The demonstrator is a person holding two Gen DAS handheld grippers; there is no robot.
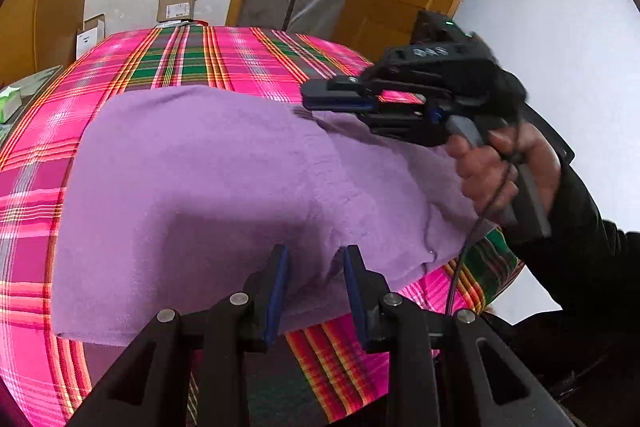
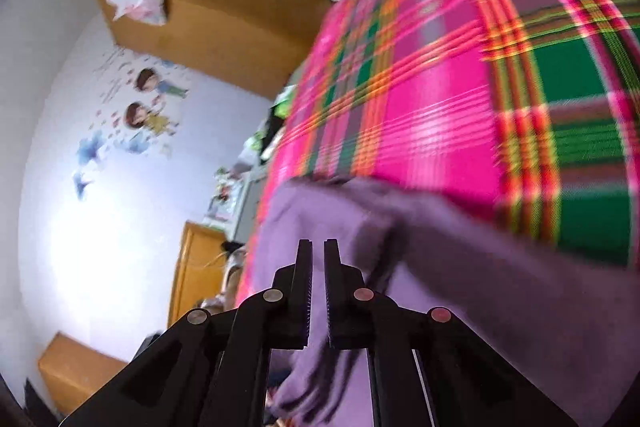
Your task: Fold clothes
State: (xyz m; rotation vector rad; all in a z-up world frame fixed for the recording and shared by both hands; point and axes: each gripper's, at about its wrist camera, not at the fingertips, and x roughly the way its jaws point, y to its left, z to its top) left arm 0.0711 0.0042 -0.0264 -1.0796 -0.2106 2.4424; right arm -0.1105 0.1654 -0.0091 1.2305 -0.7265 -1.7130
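Left gripper (image 1: 316, 291) has its jaws apart, nothing between the blue pads (image 1: 276, 299), hovering over the near edge of the purple garment (image 1: 208, 187); no contact that can be made out. Right gripper (image 1: 334, 98) sits over the far right part of the garment, a hand (image 1: 496, 171) in a dark sleeve (image 1: 592, 267) round its grip. In the right wrist view its jaws (image 2: 317, 291) stand nearly together with a thin slit between, nothing pinched there; purple cloth lies just under and past the tips, blurred, so touching or not can't be told. Garment lies spread on the pink-and-green plaid bedcover (image 1: 240, 55), mostly flat, a raised crease running from under the right gripper toward the near right corner, which hangs close to the bed edge. Cardboard boxes (image 1: 176, 7) beyond the bed, wall stickers (image 2: 152, 103) in the right view. Handling guess: soft, light, fleecy knit, limp, no stiffness, will drape and drag rather than slide clean; not fragile, not slippery. Best hold is probably at an edge or corner, one gripper each side, pinching the full thickness of the hem, since mid-panel pinches would just bunch it. Near left corner and the right-hand edge look like the reachable spots.
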